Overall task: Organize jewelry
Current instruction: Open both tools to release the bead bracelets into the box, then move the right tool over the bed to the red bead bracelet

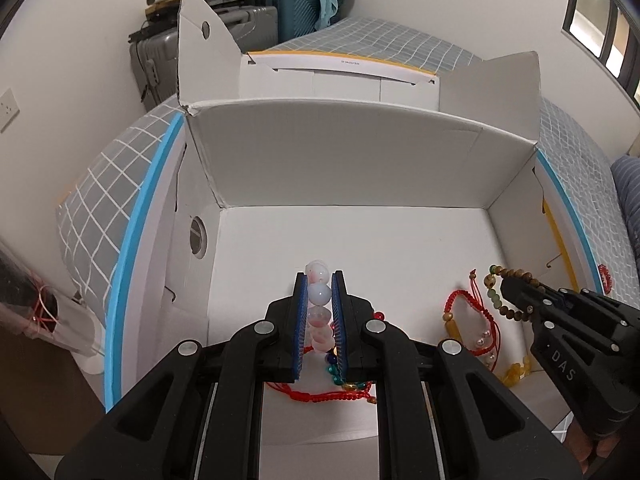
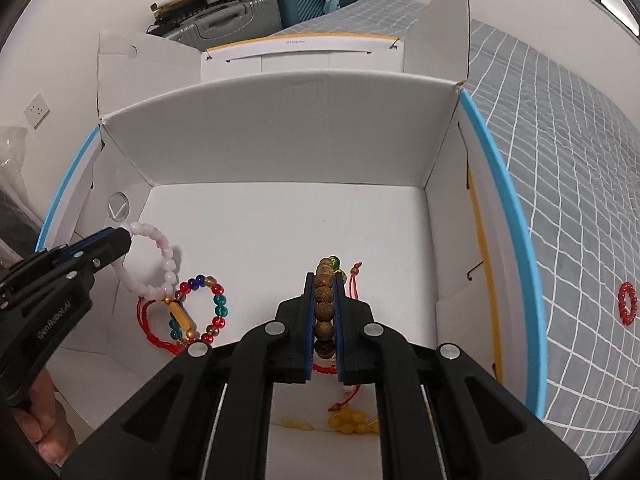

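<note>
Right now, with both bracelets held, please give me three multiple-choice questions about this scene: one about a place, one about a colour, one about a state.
1. Where does the small red bead ring lie?
A. inside the white box
B. on the checked bedcover outside the box
C. in a gripper

2. What colour are the beads held by the left hand-held gripper?
A. pale pink
B. black
C. dark green

3. How is the right hand-held gripper?
A. open and empty
B. shut on the brown bead bracelet
C. out of view

Answers: 1 B, it lies beyond the white box wall; 2 A, the pink bead bracelet sits between its pads; 3 B, the pads clamp the brown beads.
</note>
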Motion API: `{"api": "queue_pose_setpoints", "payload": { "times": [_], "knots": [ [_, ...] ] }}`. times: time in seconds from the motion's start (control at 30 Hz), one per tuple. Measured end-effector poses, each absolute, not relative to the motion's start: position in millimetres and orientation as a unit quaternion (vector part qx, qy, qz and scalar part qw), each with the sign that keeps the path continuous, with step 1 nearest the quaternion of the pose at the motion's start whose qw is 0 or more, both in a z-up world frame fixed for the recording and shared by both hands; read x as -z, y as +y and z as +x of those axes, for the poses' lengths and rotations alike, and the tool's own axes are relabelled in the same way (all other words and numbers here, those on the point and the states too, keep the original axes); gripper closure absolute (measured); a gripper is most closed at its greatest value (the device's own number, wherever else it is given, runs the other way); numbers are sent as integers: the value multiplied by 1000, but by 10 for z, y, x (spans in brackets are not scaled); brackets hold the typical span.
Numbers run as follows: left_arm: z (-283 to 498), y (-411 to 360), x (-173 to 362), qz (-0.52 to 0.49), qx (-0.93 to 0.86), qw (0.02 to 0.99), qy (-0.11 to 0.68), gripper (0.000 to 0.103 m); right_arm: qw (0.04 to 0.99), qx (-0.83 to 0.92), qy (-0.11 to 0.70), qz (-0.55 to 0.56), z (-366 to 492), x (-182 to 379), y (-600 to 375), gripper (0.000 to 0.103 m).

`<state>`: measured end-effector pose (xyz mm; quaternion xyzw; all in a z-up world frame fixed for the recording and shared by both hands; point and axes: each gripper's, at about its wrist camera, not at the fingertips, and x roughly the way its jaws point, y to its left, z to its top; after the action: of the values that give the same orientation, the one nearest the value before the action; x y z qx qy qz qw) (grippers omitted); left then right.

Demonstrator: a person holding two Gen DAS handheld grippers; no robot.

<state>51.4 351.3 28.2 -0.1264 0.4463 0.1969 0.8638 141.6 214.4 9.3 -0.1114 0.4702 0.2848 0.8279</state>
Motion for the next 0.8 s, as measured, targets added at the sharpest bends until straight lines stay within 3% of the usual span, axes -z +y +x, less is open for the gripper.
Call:
{"api": "queue_pose_setpoints", "payload": {
  "times": [0.3, 0.33, 0.4, 0.47, 0.57, 0.7, 0.8],
  "knots": [
    [510, 3514, -305, -130, -198, 864, 444, 91, 834, -276, 466, -107, 1442, -145, 2120, 91],
    [511, 3512, -313, -130, -199, 864, 443, 88, 834, -278, 466, -104, 1442, -163, 2108, 86],
    [508, 3509, -343, -131, -199, 864, 443, 87, 837, -280, 461, -99, 1423, -209, 2073, 62],
    [493, 3493, -385, -131, -201, 866, 438, 63, 843, -282, 448, -95, 1390, -287, 2031, 52],
    [442, 3443, -500, -123, -210, 875, 419, 36, 855, -284, 424, -92, 1339, -421, 1969, 36],
    [425, 3372, -641, -122, -203, 882, 407, 27, 874, -273, 395, -78, 1317, -592, 1808, 16],
    [450, 3282, -733, -117, -199, 888, 397, 18, 888, -255, 377, -61, 1346, -703, 1615, 8]
  ]
}}
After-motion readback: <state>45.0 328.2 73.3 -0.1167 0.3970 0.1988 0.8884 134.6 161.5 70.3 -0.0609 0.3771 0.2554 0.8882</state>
